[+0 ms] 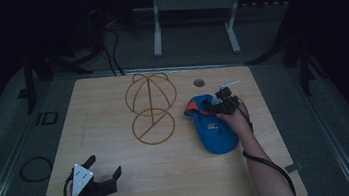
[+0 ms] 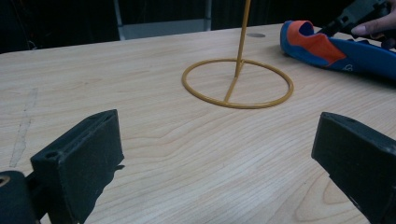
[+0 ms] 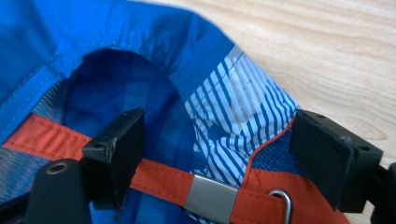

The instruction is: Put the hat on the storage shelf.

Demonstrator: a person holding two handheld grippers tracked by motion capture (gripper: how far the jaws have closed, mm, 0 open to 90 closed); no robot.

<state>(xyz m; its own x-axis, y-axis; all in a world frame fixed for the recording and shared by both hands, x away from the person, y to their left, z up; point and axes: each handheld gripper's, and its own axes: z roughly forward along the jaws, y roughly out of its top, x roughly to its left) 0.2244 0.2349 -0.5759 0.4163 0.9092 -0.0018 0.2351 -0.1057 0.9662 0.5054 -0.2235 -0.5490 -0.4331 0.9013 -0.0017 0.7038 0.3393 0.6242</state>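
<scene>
Now | right gripper point(image 1: 219, 103): jaws spread astride blue cap point(image 1: 215, 130) rear strap | left gripper point(image 1: 102, 173): jaws wide, well apart

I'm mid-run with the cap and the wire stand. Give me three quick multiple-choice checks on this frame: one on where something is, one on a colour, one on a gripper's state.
1. Where does the blue cap lie relative to the wire stand in the high view?
A. to its right
B. to its left
C. hung on top of it

2. What colour is the strap at the cap's back opening?
A. green
B. orange
C. white

3. How does the left gripper stand?
A. shut on the cap
B. shut on the stand
C. open, holding nothing

Answers: 1 A, the cap rests on the table right of the stand, apart from it. 2 B, the right gripper view shows an orange strap with a metal buckle. 3 C, its jaws are spread over bare wood.
</scene>
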